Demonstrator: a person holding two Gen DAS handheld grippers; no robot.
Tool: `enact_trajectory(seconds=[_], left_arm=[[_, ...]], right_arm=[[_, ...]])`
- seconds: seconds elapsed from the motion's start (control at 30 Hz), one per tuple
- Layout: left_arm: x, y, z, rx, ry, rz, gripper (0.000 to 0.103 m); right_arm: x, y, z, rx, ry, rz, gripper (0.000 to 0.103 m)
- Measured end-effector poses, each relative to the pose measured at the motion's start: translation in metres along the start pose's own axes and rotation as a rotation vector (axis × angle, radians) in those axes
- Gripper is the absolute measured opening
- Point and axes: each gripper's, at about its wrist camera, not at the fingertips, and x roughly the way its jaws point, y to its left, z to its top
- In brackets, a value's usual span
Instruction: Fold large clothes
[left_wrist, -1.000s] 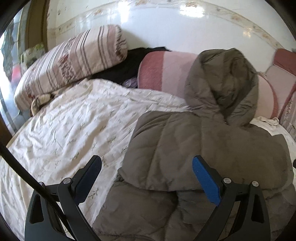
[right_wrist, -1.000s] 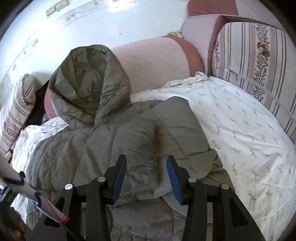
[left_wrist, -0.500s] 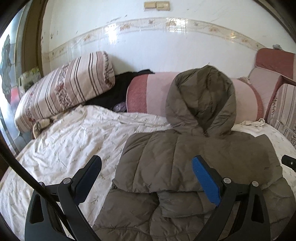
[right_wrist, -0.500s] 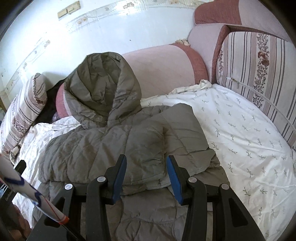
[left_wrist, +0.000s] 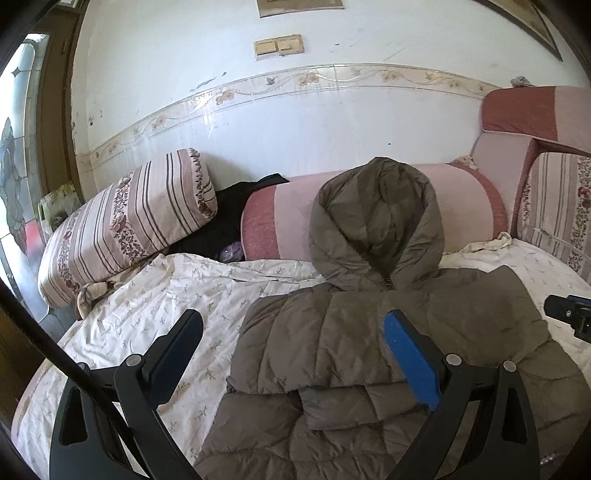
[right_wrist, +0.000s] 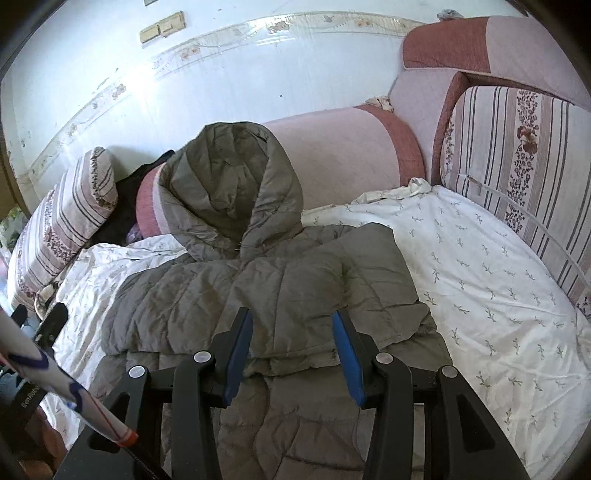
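A grey-brown padded hooded jacket (left_wrist: 369, 332) lies on the bed, its sides folded in over the body. Its hood (left_wrist: 376, 221) leans up against a pink bolster (left_wrist: 280, 218). The jacket also shows in the right wrist view (right_wrist: 280, 291), with the hood (right_wrist: 229, 188) at the back. My left gripper (left_wrist: 291, 332) is wide open and empty, held above the jacket's left edge. My right gripper (right_wrist: 291, 332) is open and empty, held above the jacket's lower middle. Its tip shows at the right edge of the left wrist view (left_wrist: 569, 314).
The bed has a white leaf-print sheet (left_wrist: 155, 295) (right_wrist: 498, 295). A striped floral pillow (left_wrist: 125, 225) lies at the far left, dark clothes (left_wrist: 229, 221) beside it. A striped cushion (right_wrist: 517, 158) and pink-red cushions (right_wrist: 480, 44) stand at the right. The tiled wall is behind.
Both grippers have drawn back and risen from the jacket, so more wall and bed show. The jacket lies as before. Both stay open.
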Motion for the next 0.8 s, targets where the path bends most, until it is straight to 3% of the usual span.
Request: enact_trajectory(seconds=[0.33, 0.57, 0.8], left_arm=[[-0.058, 0.004, -0.03, -0.066, 0.092, -0.063, 0.098], [-0.103, 0.019, -0.076, -0.157, 0.212, -0.107, 0.098], [-0.16, 0.018, -0.121, -0.101, 0.239, -0.093, 0.098]], right_arm=[[-0.058, -0.01, -0.032, 0.023, -0.012, 0.041, 0.053], [-0.087, -0.027, -0.089, 0.034, 0.07, 0.067, 0.054], [-0.112, -0.028, -0.147, -0.017, 0.121, 0.084, 0.054]])
